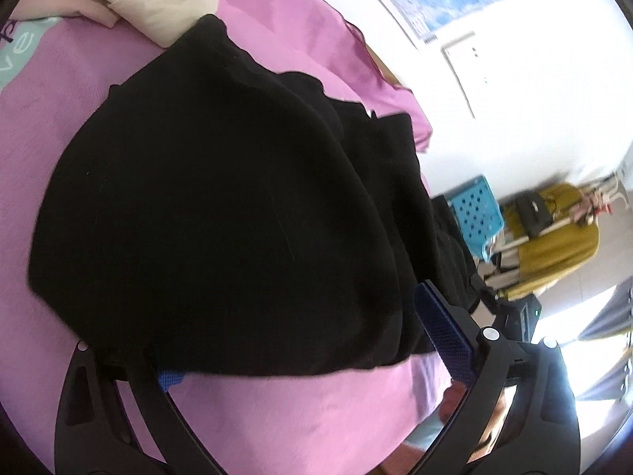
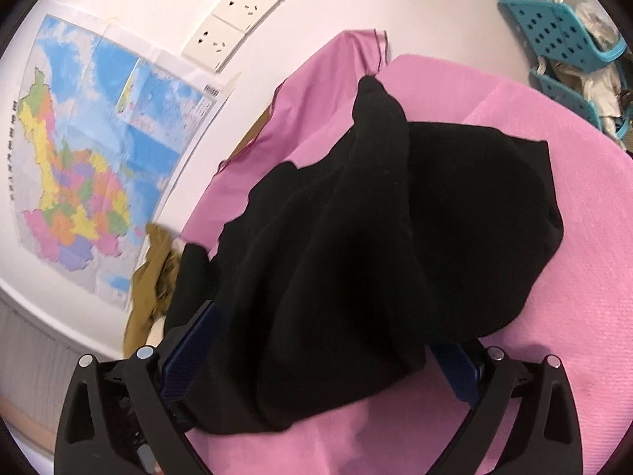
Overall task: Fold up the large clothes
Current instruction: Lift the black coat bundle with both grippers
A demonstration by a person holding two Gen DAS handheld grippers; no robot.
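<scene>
Black garment [image 1: 221, 206] lies bunched on the pink cloth-covered surface [image 1: 59, 150], and both grippers sit at its near edge. In the left wrist view the left gripper [image 1: 308, 348] has its jaws spread wide; the blue pad at 4 o'clock stands clear beside the fabric, while the one at 7 o'clock is mostly covered by the garment's hem, which drapes loosely across the gap. Nothing shows the pads pressing on it. In the right wrist view the right gripper [image 2: 320, 380] likewise stands fully apart, with a fold of the black garment [image 2: 356, 237] hanging between its blue pads and over the left one, loose rather than pinched.

Outward from the left gripper, the garment fills the middle of the view. Beyond it, at 11 o'clock, cream and brown clothes [image 1: 158, 4] are piled. At 3 o'clock a blue perforated basket [image 1: 476, 213] stands next to a mustard-coloured bag [image 1: 561, 245].

From the right gripper outward, a coloured map [image 2: 87, 158] hangs on the white wall at 9 o'clock, with wall sockets [image 2: 241, 12] at 11 o'clock and stacked teal baskets [image 2: 561, 27] at 1 o'clock.
</scene>
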